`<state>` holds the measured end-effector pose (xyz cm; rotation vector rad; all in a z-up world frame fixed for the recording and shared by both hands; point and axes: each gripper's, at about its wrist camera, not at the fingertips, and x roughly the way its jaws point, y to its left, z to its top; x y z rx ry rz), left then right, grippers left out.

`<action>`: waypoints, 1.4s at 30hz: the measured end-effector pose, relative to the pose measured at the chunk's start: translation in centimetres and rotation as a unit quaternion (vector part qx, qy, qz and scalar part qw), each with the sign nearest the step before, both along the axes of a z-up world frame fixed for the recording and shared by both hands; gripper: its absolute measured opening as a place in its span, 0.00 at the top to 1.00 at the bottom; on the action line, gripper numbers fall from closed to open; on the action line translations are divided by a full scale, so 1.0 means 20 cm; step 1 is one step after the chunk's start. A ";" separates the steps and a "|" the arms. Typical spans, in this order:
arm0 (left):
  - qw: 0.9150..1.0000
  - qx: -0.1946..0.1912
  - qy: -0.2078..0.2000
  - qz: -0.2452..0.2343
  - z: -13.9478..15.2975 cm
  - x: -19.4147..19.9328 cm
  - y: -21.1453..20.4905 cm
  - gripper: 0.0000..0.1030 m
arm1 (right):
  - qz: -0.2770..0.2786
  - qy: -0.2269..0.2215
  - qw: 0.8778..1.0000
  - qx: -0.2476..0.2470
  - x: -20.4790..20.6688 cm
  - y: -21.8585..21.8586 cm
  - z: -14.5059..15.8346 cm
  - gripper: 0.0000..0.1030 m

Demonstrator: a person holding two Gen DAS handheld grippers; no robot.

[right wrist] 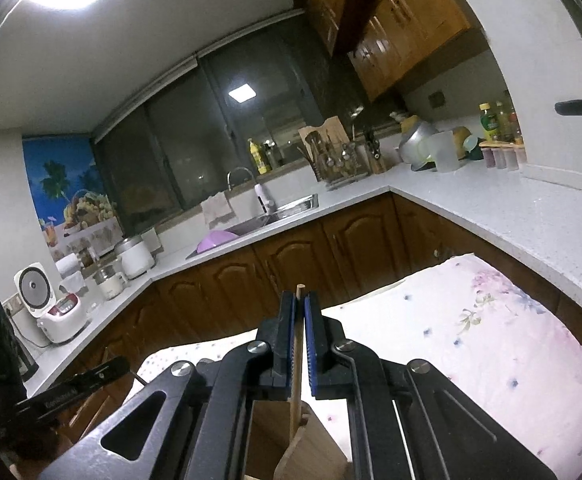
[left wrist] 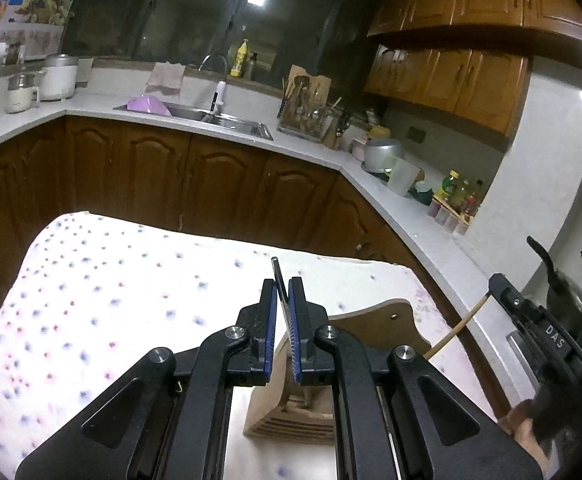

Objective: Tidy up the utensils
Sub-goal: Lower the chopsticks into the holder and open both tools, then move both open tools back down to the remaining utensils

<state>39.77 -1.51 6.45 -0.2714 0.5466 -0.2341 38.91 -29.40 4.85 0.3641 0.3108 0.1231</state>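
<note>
My left gripper [left wrist: 283, 286] is shut on a thin dark metal utensil handle [left wrist: 278, 276] that sticks up between the blue pads, just above a slotted wooden utensil holder [left wrist: 303, 408] on the cloth-covered table. My right gripper [right wrist: 300, 300] is shut on a light wooden stick [right wrist: 297, 354], likely a chopstick, whose lower end reaches down to the wooden holder [right wrist: 311, 452]. In the left wrist view the right gripper [left wrist: 499, 284] shows at the right edge with the wooden stick [left wrist: 457, 330] slanting down toward the holder.
The table cloth [left wrist: 111, 300] is white with coloured dots. Brown cabinets and a pale L-shaped counter [left wrist: 311, 148] surround the table, with a sink [left wrist: 211, 116], a utensil rack [left wrist: 307, 108], pots, bottles and rice cookers [right wrist: 51, 312].
</note>
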 end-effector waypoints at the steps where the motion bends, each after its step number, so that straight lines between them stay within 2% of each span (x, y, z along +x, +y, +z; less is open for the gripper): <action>1: 1.000 0.001 0.002 -0.001 0.00 0.01 0.00 0.94 | 0.002 0.005 1.000 0.003 0.00 -0.01 0.00 0.95; 3: 1.000 0.002 0.005 -0.002 0.00 0.02 0.01 0.94 | 0.005 0.013 1.000 0.008 0.02 -0.02 0.00 0.91; 6: 1.000 0.004 0.010 -0.003 0.01 0.02 0.01 0.92 | 0.014 0.026 0.999 0.016 0.04 -0.03 -0.01 0.91; 7: 1.000 0.005 0.014 -0.005 0.01 0.02 0.01 0.88 | 0.017 0.029 0.999 0.018 0.04 -0.03 -0.01 0.90; 9: 1.000 0.006 0.020 -0.002 0.01 0.02 0.02 0.65 | 0.019 0.033 0.999 0.017 0.03 -0.02 -0.01 0.88; 10: 1.000 0.003 0.019 0.003 0.01 0.01 0.03 0.50 | 0.018 0.036 0.999 0.015 0.04 -0.02 -0.01 0.80; 11: 1.000 -0.001 0.015 0.008 0.02 0.00 0.05 0.47 | 0.019 0.037 0.999 0.016 0.03 -0.02 -0.01 0.59; 13: 1.000 -0.004 0.018 0.008 0.02 -0.02 0.07 0.47 | 0.023 0.034 0.999 0.022 0.02 -0.03 0.00 0.40; 16: 1.000 -0.002 0.022 0.011 0.02 -0.07 0.10 0.39 | 0.025 0.033 0.999 0.023 -0.01 -0.03 0.01 0.36; 17: 1.000 0.002 0.021 0.014 0.02 -0.09 0.11 0.31 | 0.030 0.035 0.999 0.026 -0.03 -0.04 0.01 0.29; 20: 1.000 0.012 0.012 0.025 0.01 -0.18 0.14 0.22 | 0.035 0.033 0.998 0.034 -0.11 -0.05 0.01 0.10; 22: 0.999 0.017 0.017 0.033 -0.01 -0.25 0.17 0.17 | 0.033 0.028 0.998 0.038 -0.18 -0.07 0.01 0.07; 30: 0.998 0.010 0.056 0.029 -0.12 -0.52 0.26 0.16 | 0.057 0.057 0.996 0.028 -0.44 -0.07 -0.04 0.07; 36: 0.997 0.016 0.075 0.022 -0.18 -0.72 0.25 0.16 | 0.075 0.084 0.994 0.005 -0.64 -0.03 -0.09 0.07; 42: 0.995 0.025 0.092 0.005 -0.25 -0.90 0.23 0.16 | 0.083 0.104 0.990 -0.037 -0.83 0.06 -0.14 0.07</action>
